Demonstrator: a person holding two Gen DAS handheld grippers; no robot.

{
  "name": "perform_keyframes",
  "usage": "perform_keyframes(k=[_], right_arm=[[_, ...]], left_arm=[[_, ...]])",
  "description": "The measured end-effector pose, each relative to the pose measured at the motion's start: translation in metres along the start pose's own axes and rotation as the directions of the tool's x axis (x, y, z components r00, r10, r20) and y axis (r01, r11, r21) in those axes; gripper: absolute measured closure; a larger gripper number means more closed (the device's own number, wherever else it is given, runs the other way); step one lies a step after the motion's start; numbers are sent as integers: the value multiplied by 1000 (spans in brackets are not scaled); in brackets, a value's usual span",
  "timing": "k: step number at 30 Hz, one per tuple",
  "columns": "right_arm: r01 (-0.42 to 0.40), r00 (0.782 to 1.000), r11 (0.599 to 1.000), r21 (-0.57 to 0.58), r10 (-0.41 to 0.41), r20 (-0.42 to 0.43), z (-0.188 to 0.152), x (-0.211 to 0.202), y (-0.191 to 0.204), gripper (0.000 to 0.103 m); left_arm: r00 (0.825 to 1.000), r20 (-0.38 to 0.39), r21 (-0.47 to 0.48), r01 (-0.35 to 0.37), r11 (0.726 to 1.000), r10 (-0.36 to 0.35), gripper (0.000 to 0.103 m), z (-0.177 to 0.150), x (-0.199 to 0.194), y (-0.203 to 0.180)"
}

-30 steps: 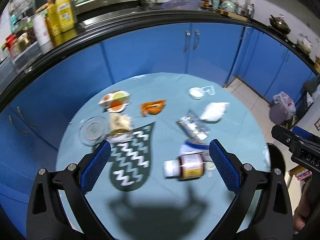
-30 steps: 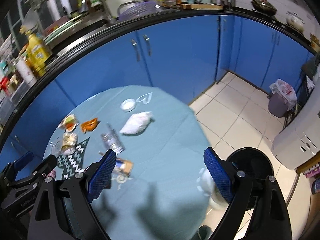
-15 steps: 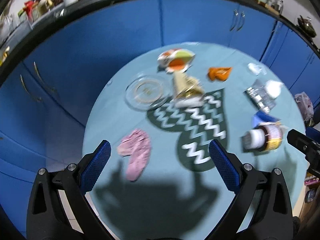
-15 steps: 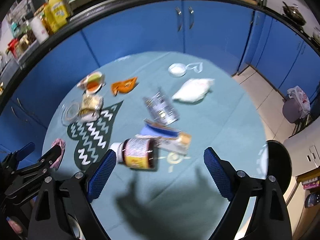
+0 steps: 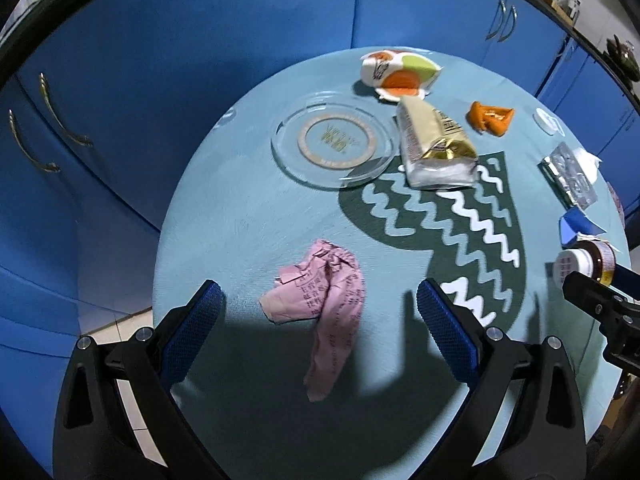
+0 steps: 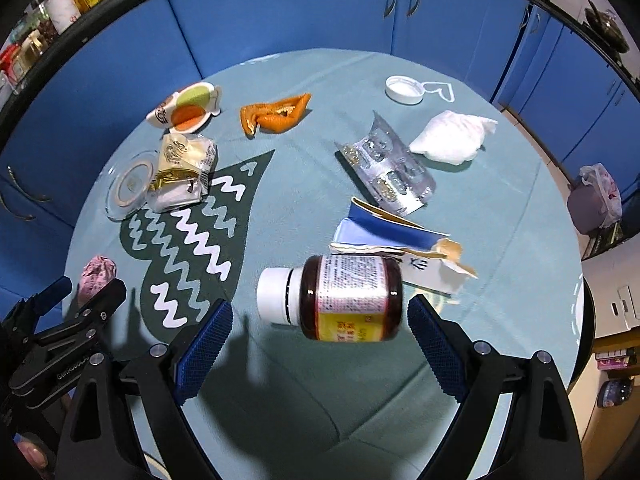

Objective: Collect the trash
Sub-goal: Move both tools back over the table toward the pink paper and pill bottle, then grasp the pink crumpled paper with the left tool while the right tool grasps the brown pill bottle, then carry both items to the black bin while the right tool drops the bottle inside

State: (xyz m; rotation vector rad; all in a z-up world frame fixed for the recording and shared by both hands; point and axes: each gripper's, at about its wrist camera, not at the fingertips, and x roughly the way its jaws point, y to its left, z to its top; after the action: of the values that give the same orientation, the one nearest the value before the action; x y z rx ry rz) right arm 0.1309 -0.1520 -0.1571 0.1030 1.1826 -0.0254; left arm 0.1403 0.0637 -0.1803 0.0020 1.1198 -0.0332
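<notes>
My left gripper [image 5: 320, 316] is open and empty, hovering over a crumpled pink paper [image 5: 324, 304] near the round teal table's [image 5: 224, 216] left front edge. My right gripper [image 6: 320, 328] is open and empty, with a brown pill bottle [image 6: 340, 296] lying on its side between its fingers. Beyond the bottle lie a torn blue and white box [image 6: 400, 244], a foil blister pack [image 6: 388, 172], a white tissue wad [image 6: 452, 136], an orange peel [image 6: 276, 114], a gold snack wrapper [image 6: 180, 172] and a white lid [image 6: 404, 89].
A glass ashtray [image 5: 336, 140] and a fish-shaped dish [image 5: 396, 74] sit at the table's far left. Blue cabinets [image 6: 300, 12] ring the table. A lined bin [image 6: 596, 200] stands on the floor to the right. The left gripper shows in the right wrist view [image 6: 60, 320].
Both grippers have swung left and lowered towards the table. The left one now hovers over the pink paper, the right one over the pill bottle. Nothing was grasped.
</notes>
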Motion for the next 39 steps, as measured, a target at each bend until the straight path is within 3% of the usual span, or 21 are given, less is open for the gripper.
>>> perform_keyframes(k=[5,9,11,13,23,39], right_arm=[[7,1000,1000,0,-7,-13,1,7,3,18],[10,1000,1000,-13,-10,-16,3,9,6,36],[9,1000,1000,-22,-9,-11,1,8,6,36],[6,1000,1000,-25,-6,-7,-2,5,7,36],[18,994,1000,-13,-16,110,-3,-32,-7,36],[10,973,996,86,-30,227,0,-77,-78,36]], left_arm=[[1000,-11,-14,-3,1000,3,23,-1,5,8],[1000,-9,-21,-9,1000,8,32,-1,4,13],[1000,-4,-23,-13,1000,13,43,-3,2,13],[1000,-4,-20,-10,1000,10,60,-3,-2,13],[997,81,26,14,1000,-16,64,0,-44,-18],[986,162,148,25,989,-50,64,22,-86,-106]])
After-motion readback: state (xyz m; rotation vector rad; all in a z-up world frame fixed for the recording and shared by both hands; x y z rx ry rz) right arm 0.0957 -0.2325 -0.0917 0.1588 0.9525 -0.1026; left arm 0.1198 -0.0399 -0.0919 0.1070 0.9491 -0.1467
